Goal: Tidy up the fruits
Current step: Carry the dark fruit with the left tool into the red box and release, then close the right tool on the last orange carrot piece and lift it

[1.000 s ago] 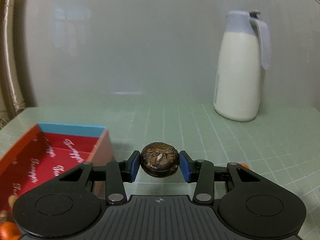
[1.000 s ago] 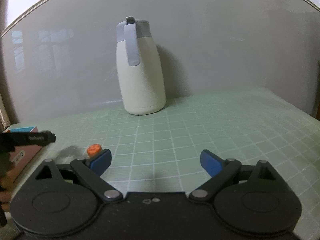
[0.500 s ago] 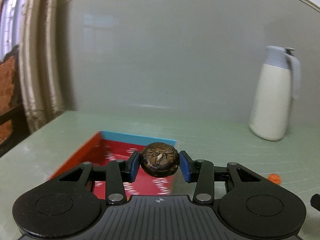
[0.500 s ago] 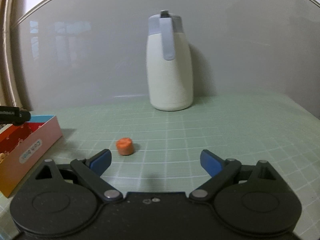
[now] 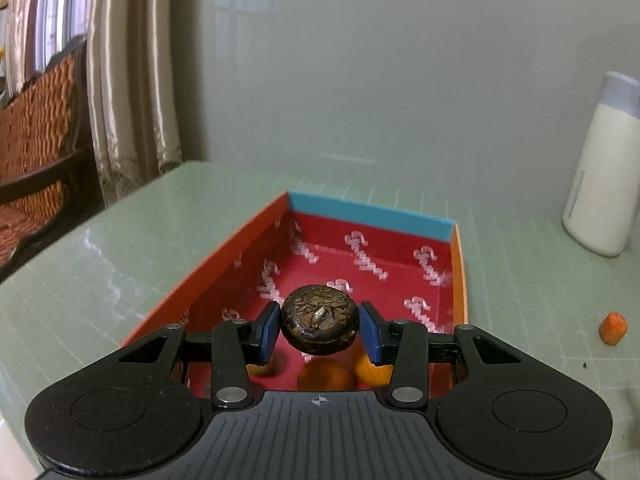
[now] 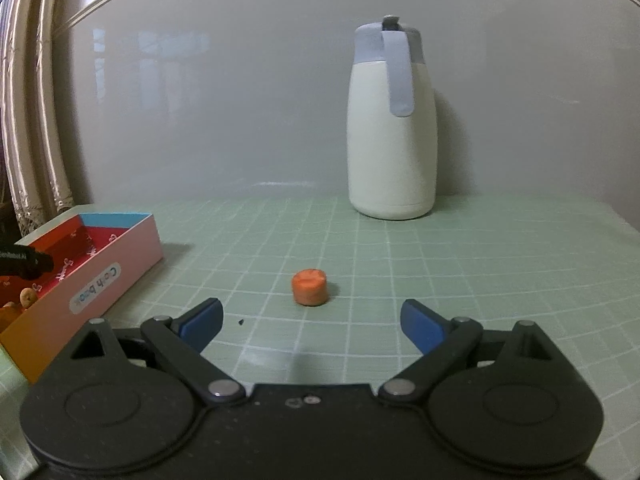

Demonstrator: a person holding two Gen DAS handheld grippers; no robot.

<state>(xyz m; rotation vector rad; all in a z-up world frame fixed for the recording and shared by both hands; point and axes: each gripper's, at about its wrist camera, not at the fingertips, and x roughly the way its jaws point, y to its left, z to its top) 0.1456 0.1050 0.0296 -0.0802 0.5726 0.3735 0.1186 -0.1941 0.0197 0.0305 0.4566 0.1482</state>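
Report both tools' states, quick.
Left tool: closed on the dark brown fruit, held above the red box.
Right tool: open, holding nothing; the orange piece lies ahead on the mat.

A white oval sticker (image 6: 94, 289) on the pink outer side of the box (image 6: 120, 264), seen from the right wrist, carries pale blue lettering that appears to read "Cash book", turned at a slant. The red lining of the box floor (image 5: 380, 264), seen from the left wrist, repeats a looping white script too blurred to read. A black bar (image 6: 24, 265) at the left edge bears small white print, not legible here.
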